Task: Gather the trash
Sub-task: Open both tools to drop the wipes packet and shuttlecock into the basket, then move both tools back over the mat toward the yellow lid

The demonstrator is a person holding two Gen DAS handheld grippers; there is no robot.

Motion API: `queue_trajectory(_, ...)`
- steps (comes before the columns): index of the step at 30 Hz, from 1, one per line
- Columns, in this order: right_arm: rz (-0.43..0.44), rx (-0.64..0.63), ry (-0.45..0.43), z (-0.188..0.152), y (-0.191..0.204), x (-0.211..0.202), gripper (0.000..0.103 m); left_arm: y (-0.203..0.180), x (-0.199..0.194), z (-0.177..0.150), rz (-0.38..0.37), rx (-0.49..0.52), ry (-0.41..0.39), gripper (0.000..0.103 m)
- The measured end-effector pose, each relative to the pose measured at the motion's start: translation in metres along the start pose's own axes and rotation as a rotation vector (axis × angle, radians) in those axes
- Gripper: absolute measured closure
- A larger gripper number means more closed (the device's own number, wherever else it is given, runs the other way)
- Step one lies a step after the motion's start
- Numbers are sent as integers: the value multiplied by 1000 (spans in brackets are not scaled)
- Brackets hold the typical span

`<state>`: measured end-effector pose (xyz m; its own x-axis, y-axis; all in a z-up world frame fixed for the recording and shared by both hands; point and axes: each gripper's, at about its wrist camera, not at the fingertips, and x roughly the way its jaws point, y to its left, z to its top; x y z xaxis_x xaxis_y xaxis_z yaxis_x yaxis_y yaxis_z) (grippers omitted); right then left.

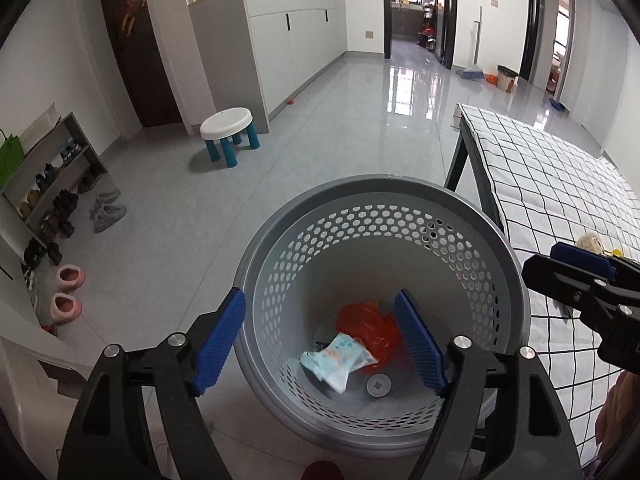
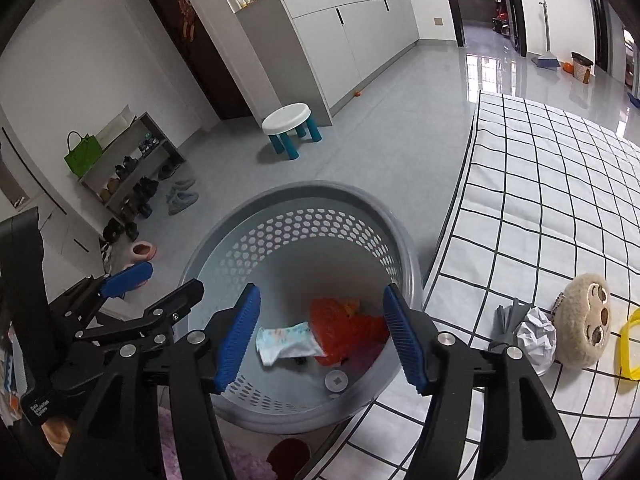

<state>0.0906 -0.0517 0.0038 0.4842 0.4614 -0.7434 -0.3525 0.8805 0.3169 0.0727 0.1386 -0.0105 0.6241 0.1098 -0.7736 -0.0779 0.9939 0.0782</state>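
Observation:
A grey perforated basket stands on the floor beside the table; it also shows in the right wrist view. Inside lie a red plastic bag and a light blue wrapper. My left gripper is open and empty above the basket. My right gripper is open and empty over the basket's near rim. A crumpled white paper ball with a grey scrap lies on the checked tablecloth, right of my right gripper.
A beige plush toy and a yellow object lie on the table by the paper. A white stool stands on the floor. A shoe rack and slippers line the left wall.

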Motion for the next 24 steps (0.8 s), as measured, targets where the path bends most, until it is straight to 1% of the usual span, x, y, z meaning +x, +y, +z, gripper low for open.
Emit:
queue_trajectory(2, -3, -1, -2, -1, 0, -1, 42, 0, -1, 0, 2, -5, -4, 20)
queue_trajectory(7, -5, 8, -16, -3, -2, -6, 42, 2, -2, 0, 8, -10, -9, 20)
queue_trajectory(9, -5, 8, -16, -3, -2, -6, 42, 3, -2, 0, 12, -13, -12, 17)
queue_trajectory(18, -9, 9, -16, -3, -1, -7, 42, 3, -6, 2, 23, -19, -29, 12)
queue_trajectory(24, -24, 19, -16, -7, -7, -10, 42, 0, -9, 2, 18, -17, -43, 12)
